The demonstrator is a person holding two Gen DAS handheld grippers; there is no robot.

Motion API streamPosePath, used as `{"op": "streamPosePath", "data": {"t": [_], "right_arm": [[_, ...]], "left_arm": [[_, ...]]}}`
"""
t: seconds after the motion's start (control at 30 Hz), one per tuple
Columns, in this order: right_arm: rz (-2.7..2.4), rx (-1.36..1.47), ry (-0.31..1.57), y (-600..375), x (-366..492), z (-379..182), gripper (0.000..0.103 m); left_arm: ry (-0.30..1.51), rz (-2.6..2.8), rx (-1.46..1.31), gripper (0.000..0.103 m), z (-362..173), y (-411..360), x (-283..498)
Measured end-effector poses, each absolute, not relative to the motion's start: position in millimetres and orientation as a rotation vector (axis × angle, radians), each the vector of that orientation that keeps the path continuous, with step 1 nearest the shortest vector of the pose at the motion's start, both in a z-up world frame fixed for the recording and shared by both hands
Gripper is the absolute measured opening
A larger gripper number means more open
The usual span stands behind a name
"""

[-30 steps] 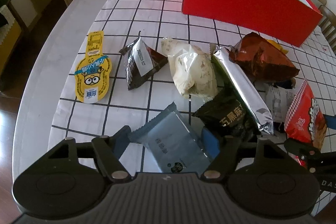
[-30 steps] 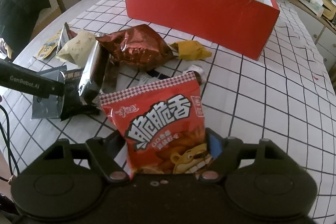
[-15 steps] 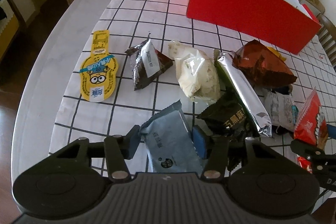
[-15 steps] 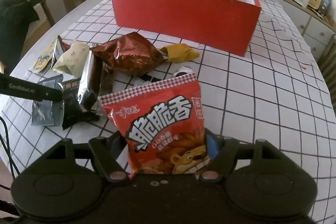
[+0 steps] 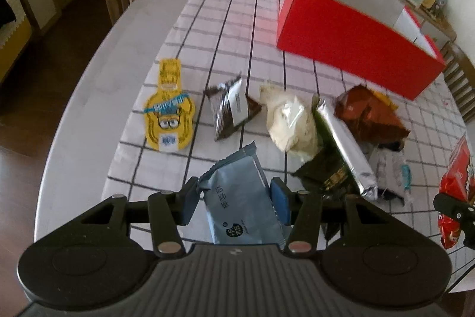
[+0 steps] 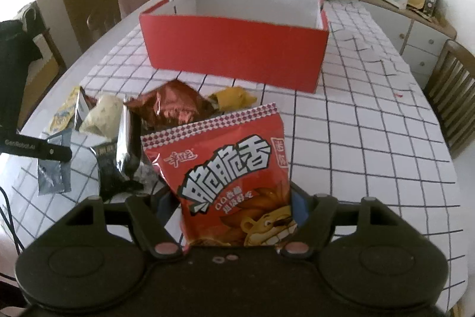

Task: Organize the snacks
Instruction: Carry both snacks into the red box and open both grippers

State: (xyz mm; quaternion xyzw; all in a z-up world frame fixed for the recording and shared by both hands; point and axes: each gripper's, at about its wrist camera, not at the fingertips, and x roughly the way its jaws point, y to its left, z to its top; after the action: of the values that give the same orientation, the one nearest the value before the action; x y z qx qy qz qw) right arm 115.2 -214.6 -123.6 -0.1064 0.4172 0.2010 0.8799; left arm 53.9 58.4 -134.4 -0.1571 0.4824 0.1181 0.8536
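A long counter point(image 5: 98, 73) covered by a white cloth with a black grid point(image 5: 225, 20). A red open box point(image 6: 234, 49) sits on it. Nearer lie a yellow cartoon packet point(image 5: 169, 118), a dark wrapper point(image 5: 231, 109), a pale bag point(image 5: 289, 121), a silver pack point(image 5: 344, 141) and a copper-red bag point(image 5: 368, 115).

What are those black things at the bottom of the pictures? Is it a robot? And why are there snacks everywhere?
It is not a robot. A person holds a grabbing tool in each hand, and a small camera on each tool looks forward along its two fingers. So the black shapes at the bottom are the tools themselves.

One picture comes from the left tool. It is squeezing a blue packet. The other comes from the right tool, which is squeezing a red chip bag.

More snacks lie on the checked tablecloth: a yellow cartoon packet, a cream bag, a silver packet and a shiny brown bag. Behind them stands an open red box, probably where the snacks will go.
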Motion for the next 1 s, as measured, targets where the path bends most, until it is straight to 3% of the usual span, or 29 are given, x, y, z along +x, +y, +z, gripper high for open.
{"op": "streamPosePath", "data": {"t": [0.47,1.0], "right_arm": [[0.420,-0.191,0.761,-210.9,141.6,-67.4,0.074],[0.425,-0.233,0.700,-193.5,223.7,-27.8,0.074]], "left_arm": [[0.856,0.157,-0.291,0.051,-59.0,41.2,82.4],[0.792,0.075,-0.167,0.051,-12.5,13.6,181.5]]}}
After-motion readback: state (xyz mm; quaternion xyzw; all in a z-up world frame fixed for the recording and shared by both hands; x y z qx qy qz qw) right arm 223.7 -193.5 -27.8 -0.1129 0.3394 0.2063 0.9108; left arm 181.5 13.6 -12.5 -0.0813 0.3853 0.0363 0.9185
